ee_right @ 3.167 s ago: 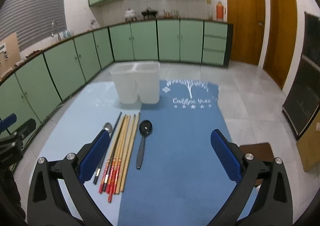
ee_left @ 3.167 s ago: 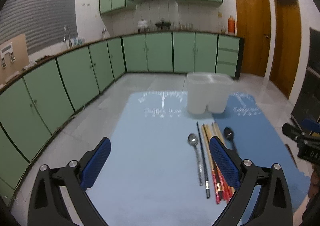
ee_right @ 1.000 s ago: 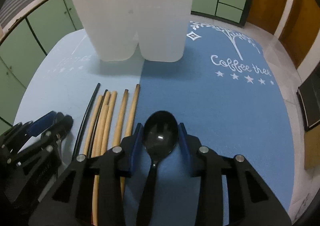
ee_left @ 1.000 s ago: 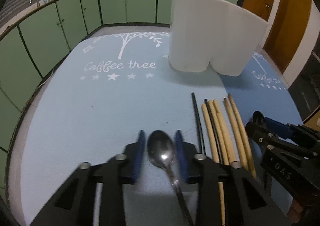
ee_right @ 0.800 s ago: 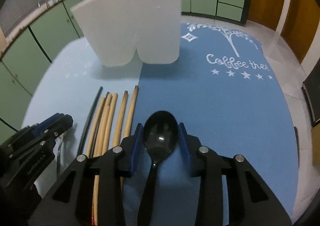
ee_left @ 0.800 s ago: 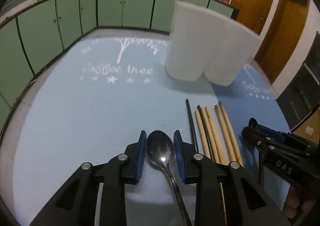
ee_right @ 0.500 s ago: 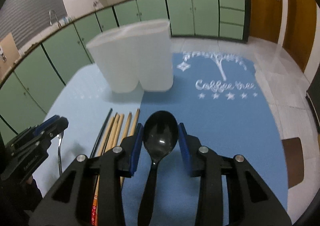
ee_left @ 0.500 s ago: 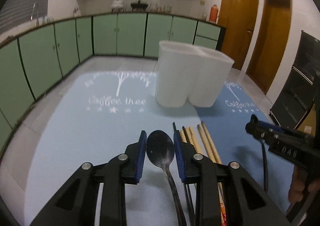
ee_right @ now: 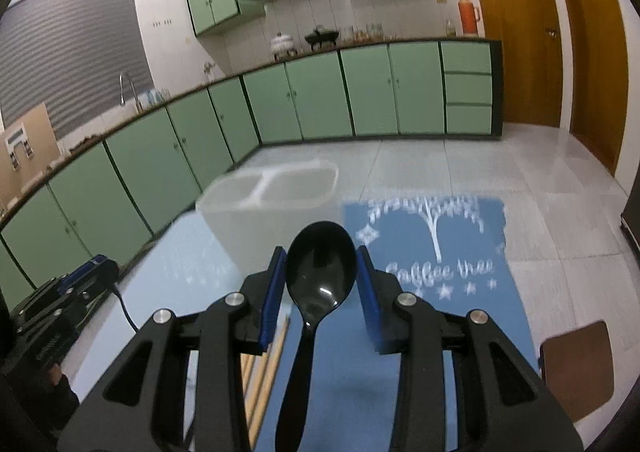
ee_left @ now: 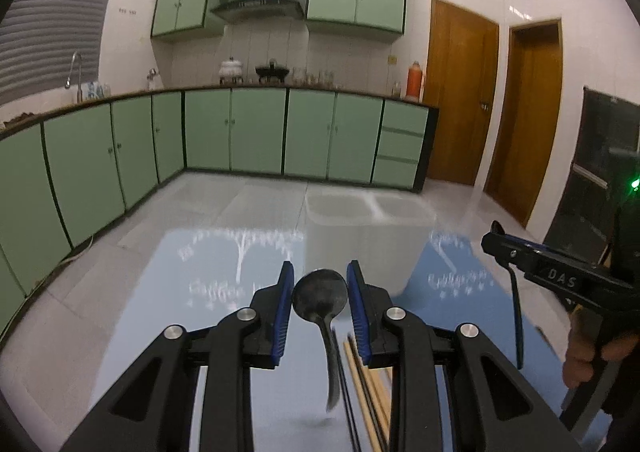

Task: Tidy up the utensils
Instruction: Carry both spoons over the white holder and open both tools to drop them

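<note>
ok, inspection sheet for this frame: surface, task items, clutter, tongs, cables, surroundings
Surface: two blue "Coffee tree" mats side by side, one lighter.
Job's things: metal spoon and black plastic spoon, each held off the mat; chopsticks lying on the mat; white two-compartment holder, upright, nothing visible inside.
Clutter: nothing seen.
Grippers: left tongs shut on metal spoon; right tongs shut on black plastic spoon.
Cables: nothing seen.
Surroundings: green kitchen cabinets, wooden doors, orange thermos.

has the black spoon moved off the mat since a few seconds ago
Yes. The black spoon lay flat on the blue mat beside the chopsticks; now it is lifted, clamped in the right tongs, nearer the white holder.
</note>
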A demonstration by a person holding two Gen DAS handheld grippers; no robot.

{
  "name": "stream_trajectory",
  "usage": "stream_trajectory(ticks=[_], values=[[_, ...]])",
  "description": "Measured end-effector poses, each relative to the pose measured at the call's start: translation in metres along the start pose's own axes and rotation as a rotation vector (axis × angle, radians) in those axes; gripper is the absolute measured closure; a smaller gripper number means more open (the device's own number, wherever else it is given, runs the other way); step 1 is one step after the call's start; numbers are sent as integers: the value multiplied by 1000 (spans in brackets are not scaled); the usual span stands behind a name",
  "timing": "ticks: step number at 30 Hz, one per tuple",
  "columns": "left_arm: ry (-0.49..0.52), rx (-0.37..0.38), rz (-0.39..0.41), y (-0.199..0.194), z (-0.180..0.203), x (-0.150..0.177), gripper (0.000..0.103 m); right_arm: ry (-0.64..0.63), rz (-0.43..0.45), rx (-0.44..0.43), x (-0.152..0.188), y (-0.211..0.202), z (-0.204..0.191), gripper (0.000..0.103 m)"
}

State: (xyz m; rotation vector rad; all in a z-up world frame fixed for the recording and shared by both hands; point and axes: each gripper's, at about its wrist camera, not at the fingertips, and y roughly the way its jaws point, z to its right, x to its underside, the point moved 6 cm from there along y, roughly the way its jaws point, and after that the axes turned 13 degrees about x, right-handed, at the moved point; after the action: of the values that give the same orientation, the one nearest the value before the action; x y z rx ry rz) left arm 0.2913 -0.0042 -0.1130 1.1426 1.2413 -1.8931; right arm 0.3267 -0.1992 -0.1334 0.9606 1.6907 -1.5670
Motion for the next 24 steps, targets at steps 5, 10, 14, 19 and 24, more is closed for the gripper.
stream_trajectory(ticks=[5,10,14,19,24], values=[[11,20,88,-5,1,-42,76,28,99,-18,-42,-1,-2,69],[29,30,193,-5,2,-96,76,78,178,-23,-84,15,-3,69],[27,31,252,4,2,-127,76,100,231,-9,-108,35,-7,69],[0,37,272,38,-6,-148,76,110,247,17,-123,70,-8,69],[-25,46,221,76,-18,-137,76,90,229,62,-120,111,-8,69]])
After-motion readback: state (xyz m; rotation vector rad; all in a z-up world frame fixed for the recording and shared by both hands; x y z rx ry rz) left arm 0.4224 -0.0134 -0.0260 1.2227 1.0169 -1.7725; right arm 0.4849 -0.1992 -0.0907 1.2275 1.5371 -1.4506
